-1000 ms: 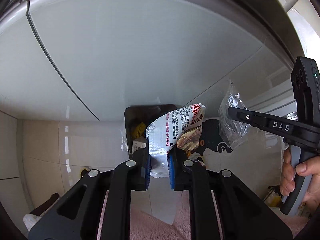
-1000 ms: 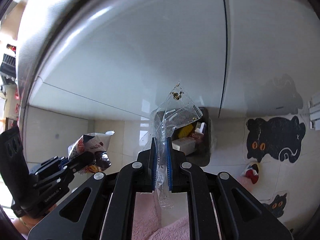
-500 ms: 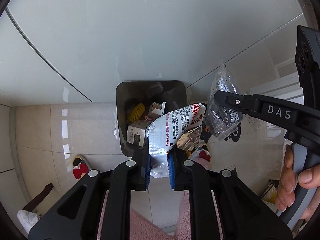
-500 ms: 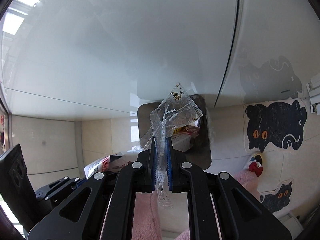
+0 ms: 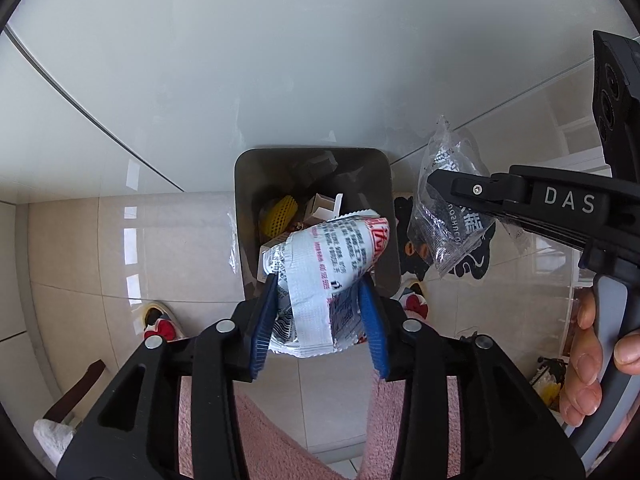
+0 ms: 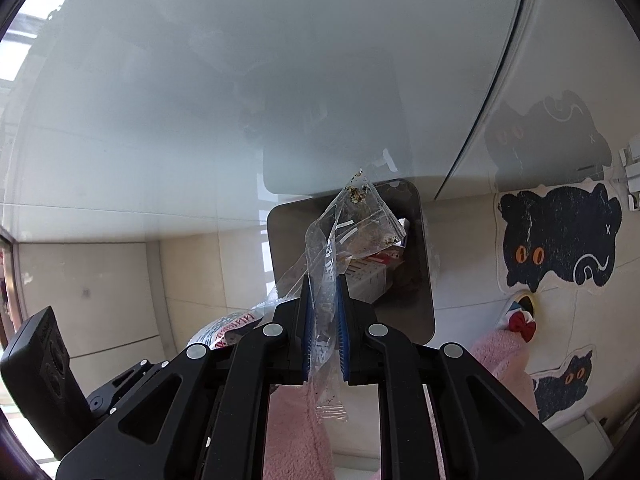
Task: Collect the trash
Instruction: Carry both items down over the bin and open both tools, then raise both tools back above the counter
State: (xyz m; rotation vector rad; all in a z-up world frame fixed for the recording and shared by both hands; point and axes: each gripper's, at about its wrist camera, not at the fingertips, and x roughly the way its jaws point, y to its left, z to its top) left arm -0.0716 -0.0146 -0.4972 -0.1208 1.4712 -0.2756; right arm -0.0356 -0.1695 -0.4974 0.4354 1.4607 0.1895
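A grey trash bin stands on the tiled floor against a white cabinet, with a yellow object and small boxes inside. My left gripper is open above the bin; a white and red printed snack wrapper sits loose between its blue pads. My right gripper is shut on a clear plastic bag with crumbs, held over the bin. In the left wrist view the right gripper and its bag hang to the right of the bin.
A white glossy cabinet front rises behind the bin. Black cat-shaped mats lie on the floor to the right. Slippers with red bows flank the bin. Pink fuzzy clothing shows below the grippers.
Both grippers have moved forward and down over the bin. The left gripper's jaws have opened, and the snack wrapper now sits loose between them.
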